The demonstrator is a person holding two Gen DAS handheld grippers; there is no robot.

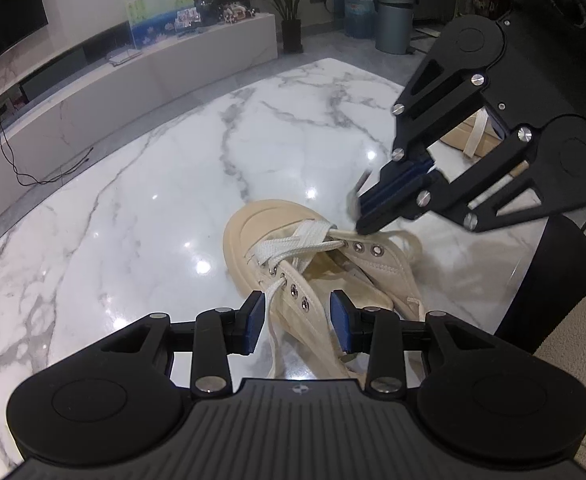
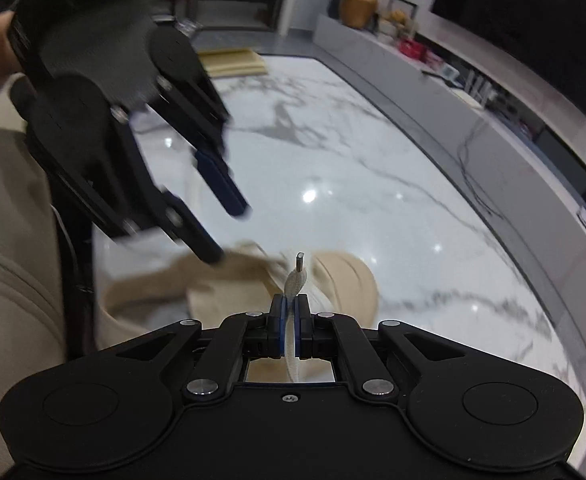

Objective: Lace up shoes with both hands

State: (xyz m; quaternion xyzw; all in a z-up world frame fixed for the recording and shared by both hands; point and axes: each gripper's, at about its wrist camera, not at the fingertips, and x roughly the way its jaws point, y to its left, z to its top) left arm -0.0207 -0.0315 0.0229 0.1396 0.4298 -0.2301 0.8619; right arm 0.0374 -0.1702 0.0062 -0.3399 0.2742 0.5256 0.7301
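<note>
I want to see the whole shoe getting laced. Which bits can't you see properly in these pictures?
- Shoe: its heel is hidden behind the left gripper in the left wrist view.
- Shoe in the right wrist view: blurred, eyelets unreadable.
- Lace: its lower run is hidden under the right gripper, shut on it.
- Second shoe: mostly hidden behind the right gripper in the left wrist view.

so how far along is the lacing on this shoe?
Early. Done: the lace crosses only the eyelets nearest the toe of the beige shoe. In hand: the right tongs are shut on one lace end, its metal tip sticking out past the pads. The left tongs are open around the other strand, not gripping. Left: several eyelets on both sides are empty, and nothing is tied.
</note>
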